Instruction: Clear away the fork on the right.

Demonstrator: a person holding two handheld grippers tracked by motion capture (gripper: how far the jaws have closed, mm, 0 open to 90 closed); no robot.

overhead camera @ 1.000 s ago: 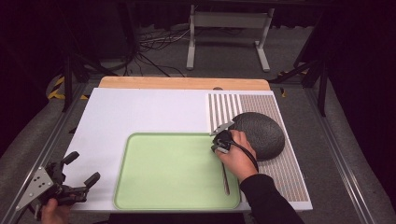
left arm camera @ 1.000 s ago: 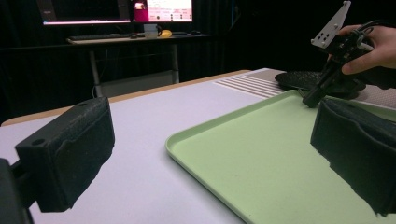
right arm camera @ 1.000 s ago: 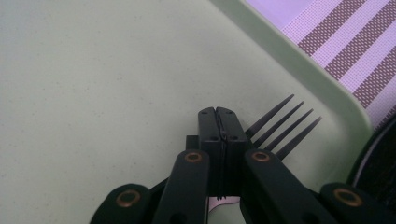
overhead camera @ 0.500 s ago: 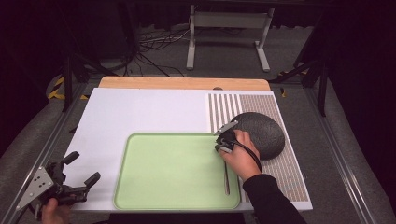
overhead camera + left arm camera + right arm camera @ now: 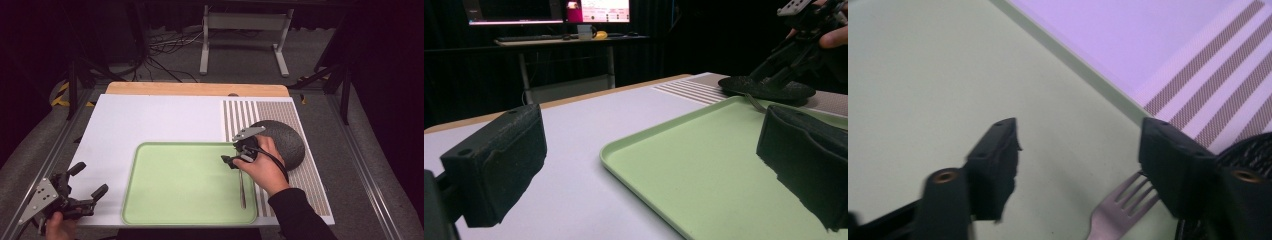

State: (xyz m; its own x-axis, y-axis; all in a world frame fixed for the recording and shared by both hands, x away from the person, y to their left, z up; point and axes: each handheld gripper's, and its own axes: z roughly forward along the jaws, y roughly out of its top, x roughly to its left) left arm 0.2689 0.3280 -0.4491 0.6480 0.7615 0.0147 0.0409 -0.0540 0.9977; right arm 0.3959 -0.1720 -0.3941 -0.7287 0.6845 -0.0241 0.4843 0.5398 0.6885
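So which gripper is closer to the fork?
The right gripper. It sits open just above the fork on the green tray; the left gripper waits beyond the tray's far corner.

Right gripper [image 5: 231,161] jaws are opening, letting go of the fork [image 5: 242,187]. Fork is lying on the green tray [image 5: 175,190] at the tray's 3 o'clock edge. Gripper is lifting off it.

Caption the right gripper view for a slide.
Open right gripper above the green tray, a fork lying beside its fingers.
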